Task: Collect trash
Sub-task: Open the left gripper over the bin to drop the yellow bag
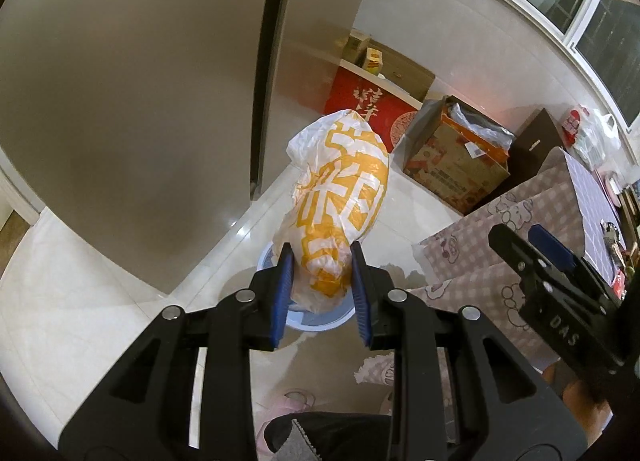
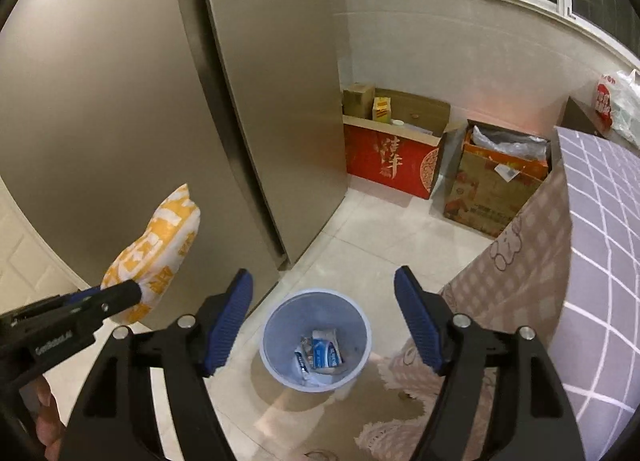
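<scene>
Left gripper (image 1: 322, 261) clamps the yellow-white bag (image 1: 340, 201); right gripper (image 2: 323, 281) gapes above the bin (image 2: 272, 325).

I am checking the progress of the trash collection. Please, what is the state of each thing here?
Left gripper: jaws shut on the bag.
Orange-and-white plastic bag: held in the air.
Right gripper: jaws open, empty.
Blue wastebasket: upright on the floor, wrappers inside.
Red carton: top open.
</scene>
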Motion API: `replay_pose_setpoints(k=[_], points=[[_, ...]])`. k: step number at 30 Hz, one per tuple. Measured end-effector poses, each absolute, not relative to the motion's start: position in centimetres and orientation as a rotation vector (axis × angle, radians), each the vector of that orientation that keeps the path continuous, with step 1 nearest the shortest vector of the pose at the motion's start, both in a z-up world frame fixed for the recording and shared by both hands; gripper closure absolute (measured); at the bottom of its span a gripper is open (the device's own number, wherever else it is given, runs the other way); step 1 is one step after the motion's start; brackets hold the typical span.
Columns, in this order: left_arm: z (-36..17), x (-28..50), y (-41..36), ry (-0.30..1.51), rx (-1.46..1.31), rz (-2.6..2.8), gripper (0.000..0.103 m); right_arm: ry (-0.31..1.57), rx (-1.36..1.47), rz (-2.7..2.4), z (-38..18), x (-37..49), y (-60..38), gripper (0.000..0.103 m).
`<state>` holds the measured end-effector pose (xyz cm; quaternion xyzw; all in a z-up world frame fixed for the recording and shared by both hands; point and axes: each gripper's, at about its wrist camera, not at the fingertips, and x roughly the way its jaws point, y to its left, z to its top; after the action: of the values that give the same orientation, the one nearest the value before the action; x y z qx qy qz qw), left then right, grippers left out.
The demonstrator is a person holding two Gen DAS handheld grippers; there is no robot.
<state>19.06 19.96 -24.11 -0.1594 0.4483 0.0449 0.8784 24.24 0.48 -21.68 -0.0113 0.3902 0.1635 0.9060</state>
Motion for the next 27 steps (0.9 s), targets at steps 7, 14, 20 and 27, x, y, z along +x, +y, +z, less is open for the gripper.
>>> replay_pose_setpoints(k=[7,14,20,27], points=[[-24.2,19.5,19.3,0.946,-0.318,0.077,0.076,0.775,-0.025,0.333,-20.5,22.5,-0.1,0.030],[-24.3,20.8,18.5,0.956,-0.305,0.054,0.076,0.700,-0.017,0.301,-18.6,21.2,-1.5,0.028],[-24.3,22.5,17.0,0.946,-0.287,0.055,0.069,0.671,0.008,0.282,-18.0,20.9,-2.9,0.026],[-24.4,22.1,17.0,0.946,-0.246,0.132,0.017,0.694,0.034,0.260,-18.7,21.7,-3.8,0.026]])
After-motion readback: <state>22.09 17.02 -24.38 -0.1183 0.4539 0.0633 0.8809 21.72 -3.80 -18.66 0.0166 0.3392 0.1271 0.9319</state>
